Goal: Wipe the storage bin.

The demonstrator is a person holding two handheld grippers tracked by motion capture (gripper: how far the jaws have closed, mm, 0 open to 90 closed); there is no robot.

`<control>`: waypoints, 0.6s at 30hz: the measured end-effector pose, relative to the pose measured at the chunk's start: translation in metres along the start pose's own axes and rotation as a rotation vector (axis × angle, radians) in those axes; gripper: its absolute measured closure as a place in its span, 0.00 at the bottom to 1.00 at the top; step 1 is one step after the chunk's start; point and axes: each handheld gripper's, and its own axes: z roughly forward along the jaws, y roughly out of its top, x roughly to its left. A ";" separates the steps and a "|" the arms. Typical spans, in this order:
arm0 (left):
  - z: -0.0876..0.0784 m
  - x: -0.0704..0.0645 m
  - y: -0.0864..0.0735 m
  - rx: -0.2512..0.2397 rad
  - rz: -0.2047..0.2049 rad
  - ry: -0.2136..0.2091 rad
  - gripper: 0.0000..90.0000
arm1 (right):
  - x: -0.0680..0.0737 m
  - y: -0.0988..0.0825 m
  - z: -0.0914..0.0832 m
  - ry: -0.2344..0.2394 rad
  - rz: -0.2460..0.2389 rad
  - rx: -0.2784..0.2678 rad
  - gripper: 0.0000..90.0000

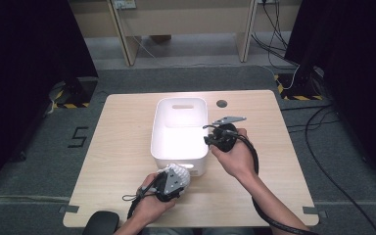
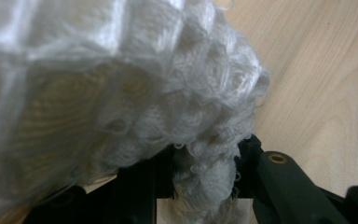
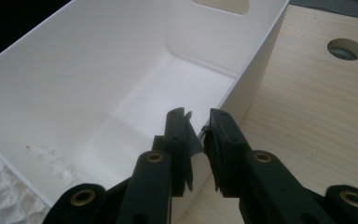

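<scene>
The left claw [image 1: 172,180] is clenched on a white, fluffy, waffle-textured cloth [image 1: 176,176] — in the left gripper view a wad of its loopy fabric [image 2: 205,177] is pinched between the black jaws, while the rest billows up and over them. The bundle sits low over the pale wooden surface [image 1: 117,161], just in front of the near wall of the white rectangular plastic bin [image 1: 169,142], which lies directly ahead of that claw.

To the right, the right claw [image 3: 199,133] grips the bin's right-hand wall, one jaw inside and one outside the rim, so it seems to be steadying the container. The bin's floor [image 3: 135,126] looks bare.

The step in hand appears to be carrying the cloth to the bin — it has not yet gone in. The next move likely calls for lifting the left claw above the near rim, moving it forward over the opening, and only then letting go, with the right claw holding the wall firm so the bin does not slide.
</scene>
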 end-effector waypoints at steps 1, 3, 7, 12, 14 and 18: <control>0.000 0.000 0.000 0.000 0.000 0.001 0.76 | 0.000 0.000 0.000 0.000 0.000 0.000 0.87; -0.001 0.000 -0.001 0.001 0.003 0.000 0.76 | 0.000 0.000 0.000 -0.001 -0.002 -0.001 0.87; -0.003 -0.002 -0.004 0.007 0.005 0.001 0.76 | 0.000 0.000 0.000 -0.001 -0.002 -0.001 0.87; 0.000 -0.006 -0.009 0.029 0.002 -0.018 0.76 | 0.000 0.000 0.000 -0.002 -0.004 -0.002 0.87; 0.001 -0.005 -0.010 0.038 -0.007 -0.016 0.76 | 0.000 0.000 0.000 -0.001 -0.003 -0.002 0.87; 0.005 -0.002 -0.010 0.045 -0.019 -0.008 0.76 | 0.000 0.000 0.000 -0.003 -0.004 -0.002 0.87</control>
